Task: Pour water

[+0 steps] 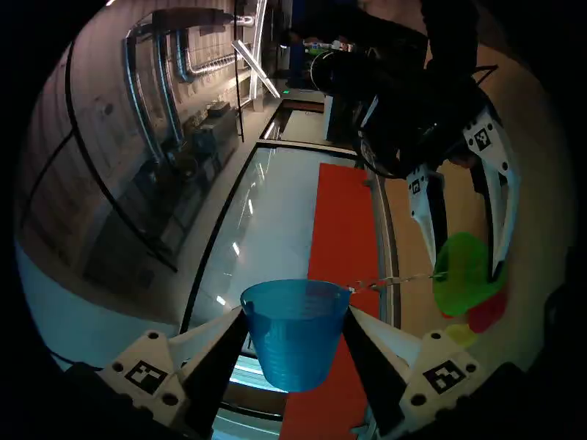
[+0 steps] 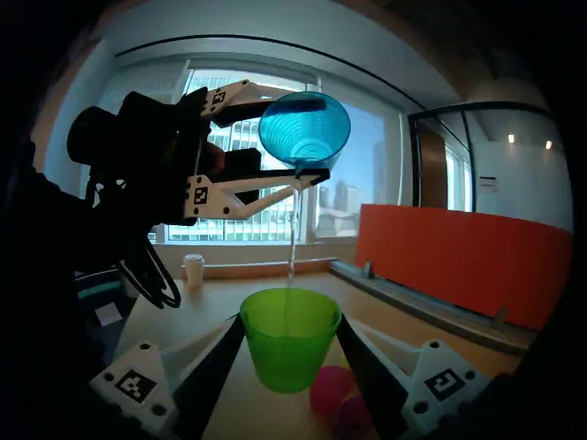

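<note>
Pouring right now! In the left gripper view, the left gripper (image 1: 296,317) has both fingers clamped on the sides of the blue cup (image 1: 295,345), close to the camera. A thin stream of water (image 1: 396,279) leaves the cup's lip and runs across to the green cup (image 1: 462,275). That one sits off to the side, pinched between the two fingers of the right gripper (image 1: 469,268). The room looks rolled over here, which suggests the left hand is well tipped.

Over to the right gripper view, where the geometry is plain. The green cup stands upright in the right gripper's grip, mouth up, long axis vertical, above the wooden table (image 2: 411,312). The blue cup hangs directly above it, well apart. Its long axis is tipped past level, its mouth faces down and towards this camera, and its low lip is over the green mouth. The stream drops straight into the green cup.

My call: everything turns on that lip sitting plumb over the green rim. The left hand is the one to act, rolling the blue cup upright to cut the flow.
</note>
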`<action>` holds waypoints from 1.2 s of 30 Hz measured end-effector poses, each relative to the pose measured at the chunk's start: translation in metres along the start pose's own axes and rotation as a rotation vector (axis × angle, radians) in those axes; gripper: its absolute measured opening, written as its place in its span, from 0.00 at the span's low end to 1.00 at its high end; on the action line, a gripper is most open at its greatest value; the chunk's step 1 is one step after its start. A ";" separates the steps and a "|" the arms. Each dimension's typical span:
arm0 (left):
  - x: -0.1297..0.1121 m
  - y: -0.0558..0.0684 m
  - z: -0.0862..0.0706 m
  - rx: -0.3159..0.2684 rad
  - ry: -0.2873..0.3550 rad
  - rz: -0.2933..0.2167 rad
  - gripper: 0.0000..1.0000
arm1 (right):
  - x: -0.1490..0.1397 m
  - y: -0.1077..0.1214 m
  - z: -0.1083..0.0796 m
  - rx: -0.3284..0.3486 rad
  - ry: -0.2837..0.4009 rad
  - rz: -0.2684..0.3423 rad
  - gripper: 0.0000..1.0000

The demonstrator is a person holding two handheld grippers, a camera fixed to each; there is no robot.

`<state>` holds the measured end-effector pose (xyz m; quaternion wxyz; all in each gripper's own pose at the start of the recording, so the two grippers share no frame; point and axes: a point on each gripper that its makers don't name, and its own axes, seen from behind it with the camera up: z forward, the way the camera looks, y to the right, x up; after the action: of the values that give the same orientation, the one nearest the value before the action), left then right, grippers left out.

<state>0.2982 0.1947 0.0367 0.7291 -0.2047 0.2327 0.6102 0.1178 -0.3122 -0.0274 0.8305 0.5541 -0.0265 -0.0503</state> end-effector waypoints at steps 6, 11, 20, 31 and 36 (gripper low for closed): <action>0.002 0.002 0.001 0.000 0.005 0.016 0.85 | 0.001 0.000 0.000 0.002 -0.001 -0.001 0.91; 0.003 0.000 0.003 0.003 0.005 0.042 0.85 | 0.001 0.000 0.000 0.000 0.000 -0.001 0.91; 0.007 -0.003 0.003 0.005 0.011 0.086 0.85 | 0.003 0.001 0.000 0.001 0.003 -0.004 0.91; 0.010 -0.002 0.001 0.015 0.005 0.148 0.85 | 0.002 0.001 -0.003 -0.002 0.005 -0.004 0.91; 0.011 -0.002 -0.001 0.021 0.004 0.178 0.85 | 0.001 0.002 -0.003 -0.003 0.005 -0.004 0.91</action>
<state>0.3018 0.2022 0.0297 0.6736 -0.1770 0.2577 0.6697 0.1196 -0.3084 -0.0269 0.8313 0.5530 -0.0231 -0.0506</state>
